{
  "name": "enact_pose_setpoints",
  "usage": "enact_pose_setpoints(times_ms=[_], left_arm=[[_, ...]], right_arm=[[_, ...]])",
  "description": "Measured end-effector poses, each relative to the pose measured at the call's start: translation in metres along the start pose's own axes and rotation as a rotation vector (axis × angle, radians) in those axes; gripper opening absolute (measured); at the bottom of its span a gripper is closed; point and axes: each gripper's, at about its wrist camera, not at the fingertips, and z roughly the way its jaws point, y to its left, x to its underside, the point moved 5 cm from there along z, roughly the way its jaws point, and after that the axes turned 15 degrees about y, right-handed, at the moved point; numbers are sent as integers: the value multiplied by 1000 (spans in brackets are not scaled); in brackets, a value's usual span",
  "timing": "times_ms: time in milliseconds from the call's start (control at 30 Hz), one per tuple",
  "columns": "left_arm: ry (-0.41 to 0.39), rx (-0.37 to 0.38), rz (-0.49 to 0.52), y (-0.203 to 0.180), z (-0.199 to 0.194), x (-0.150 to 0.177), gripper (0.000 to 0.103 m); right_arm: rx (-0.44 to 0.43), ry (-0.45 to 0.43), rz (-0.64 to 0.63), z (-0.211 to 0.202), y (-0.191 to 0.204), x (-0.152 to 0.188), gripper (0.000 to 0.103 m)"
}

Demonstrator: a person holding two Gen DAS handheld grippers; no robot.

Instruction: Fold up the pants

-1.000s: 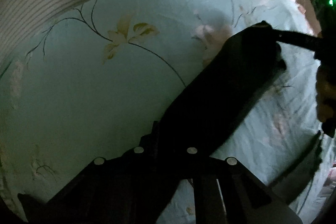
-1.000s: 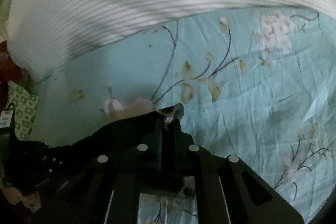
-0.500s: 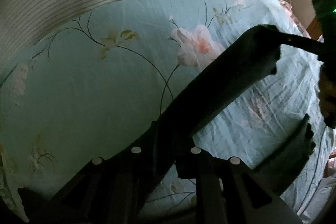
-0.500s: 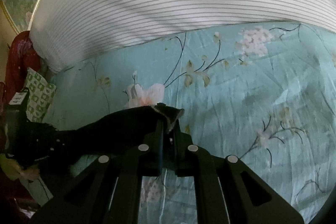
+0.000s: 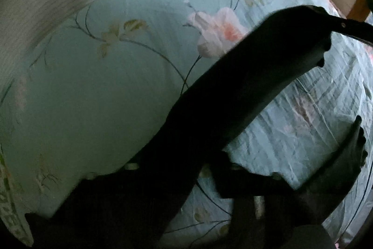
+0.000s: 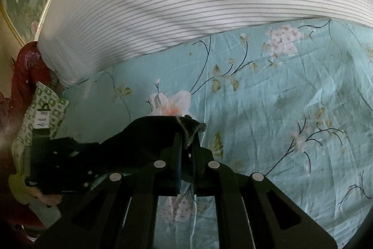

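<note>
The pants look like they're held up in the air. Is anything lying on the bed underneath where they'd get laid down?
Nothing visible. The pants hang between both grippers, and the flowered sheet below is bare. The striped blanket lies farther back, apart from them.

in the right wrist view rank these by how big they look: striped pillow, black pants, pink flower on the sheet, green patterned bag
1. Striped pillow, filling most of the upper picture.
2. Black pants, though they hang close to the camera, so their size is exaggerated.
3. Green patterned bag, partly hidden at the left edge.
4. Pink flower, partly covered by the pants.
</note>
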Motion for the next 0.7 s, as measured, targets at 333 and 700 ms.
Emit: enact_pose_setpoints(times_ms=[333,700], left_arm=[[-54,123,28,-6,-42,32,11],[-38,213,135,-71,-56,123,10]], right_arm=[[23,-10,-27,-10,-2,7,7],[122,48,-173,-44,5,99,7]])
